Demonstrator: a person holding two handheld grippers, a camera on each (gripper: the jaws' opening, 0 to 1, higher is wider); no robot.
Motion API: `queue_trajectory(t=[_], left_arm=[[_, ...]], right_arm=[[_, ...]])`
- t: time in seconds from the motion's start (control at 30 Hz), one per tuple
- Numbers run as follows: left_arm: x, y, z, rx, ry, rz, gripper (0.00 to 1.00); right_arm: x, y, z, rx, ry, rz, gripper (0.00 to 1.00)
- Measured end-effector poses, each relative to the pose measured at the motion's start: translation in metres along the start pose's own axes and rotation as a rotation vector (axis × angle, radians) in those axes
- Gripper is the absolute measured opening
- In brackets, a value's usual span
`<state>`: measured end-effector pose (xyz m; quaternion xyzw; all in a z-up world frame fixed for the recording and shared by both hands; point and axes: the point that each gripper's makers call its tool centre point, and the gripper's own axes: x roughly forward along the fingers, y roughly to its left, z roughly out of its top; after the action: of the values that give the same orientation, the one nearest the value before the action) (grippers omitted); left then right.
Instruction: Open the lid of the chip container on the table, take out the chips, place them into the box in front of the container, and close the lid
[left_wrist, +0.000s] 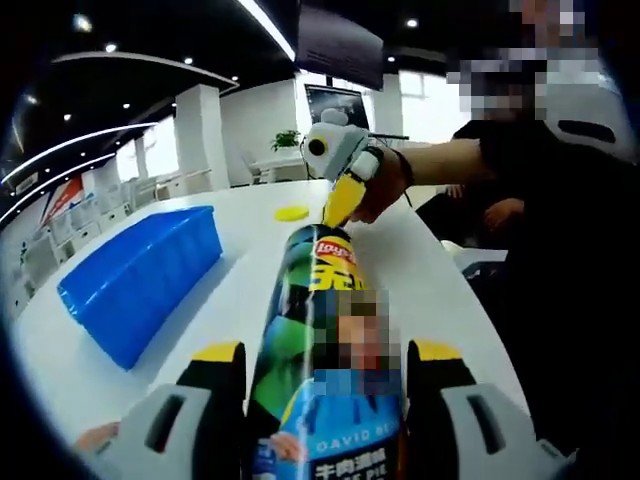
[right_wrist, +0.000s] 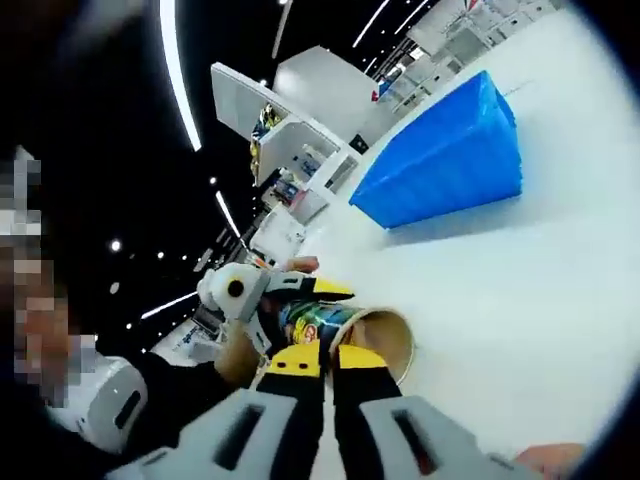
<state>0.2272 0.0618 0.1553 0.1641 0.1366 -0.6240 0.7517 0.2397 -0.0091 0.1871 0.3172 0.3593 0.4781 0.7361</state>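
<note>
Yellow lid (left_wrist: 291, 212) beyond held chip container (left_wrist: 325, 370)

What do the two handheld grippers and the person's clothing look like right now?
Both the left gripper and the right gripper have light grey bodies with slotted sides and black jaws capped in yellow. The person's sleeve is short and black.

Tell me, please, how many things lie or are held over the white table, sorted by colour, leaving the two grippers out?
Blue: 1, the box
Yellow: 1, the lid
Green and multicoloured: 1, the chip can
Total: 3
</note>
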Motion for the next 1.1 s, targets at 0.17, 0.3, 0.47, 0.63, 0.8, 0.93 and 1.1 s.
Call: queue_trajectory(t=[0.17, 0.3, 0.47, 0.63, 0.8, 0.93, 1.1], left_arm=[[-0.004, 0.009, 0.021, 0.032, -0.11, 0.109, 0.65], [-0.006, 0.015, 0.037, 0.061, -0.194, 0.197, 0.65], [-0.007, 0.019, 0.048, -0.014, -0.313, 0.26, 0.65], [-0.01, 0.018, 0.051, -0.068, -0.391, 0.291, 0.65], [-0.01, 0.023, 0.05, -0.109, -0.438, 0.321, 0.65], [-0.01, 0.023, 0.05, -0.127, -0.477, 0.306, 0.64], [-0.006, 0.022, 0.051, -0.12, -0.467, 0.293, 0.64]], right_arm=[[-0.002, 0.044, 0.033, -0.142, -0.002, -0.011, 0.0], [0.009, 0.103, 0.053, -0.324, 0.074, -0.02, 0.0], [0.035, 0.14, 0.059, -0.516, 0.205, -0.151, 0.0], [0.066, 0.16, 0.054, -0.646, 0.305, -0.216, 0.01], [0.087, 0.164, 0.047, -0.62, 0.363, -0.262, 0.02], [0.092, 0.165, 0.043, -0.681, 0.388, -0.302, 0.02], [0.095, 0.166, 0.041, -0.7, 0.411, -0.336, 0.03]])
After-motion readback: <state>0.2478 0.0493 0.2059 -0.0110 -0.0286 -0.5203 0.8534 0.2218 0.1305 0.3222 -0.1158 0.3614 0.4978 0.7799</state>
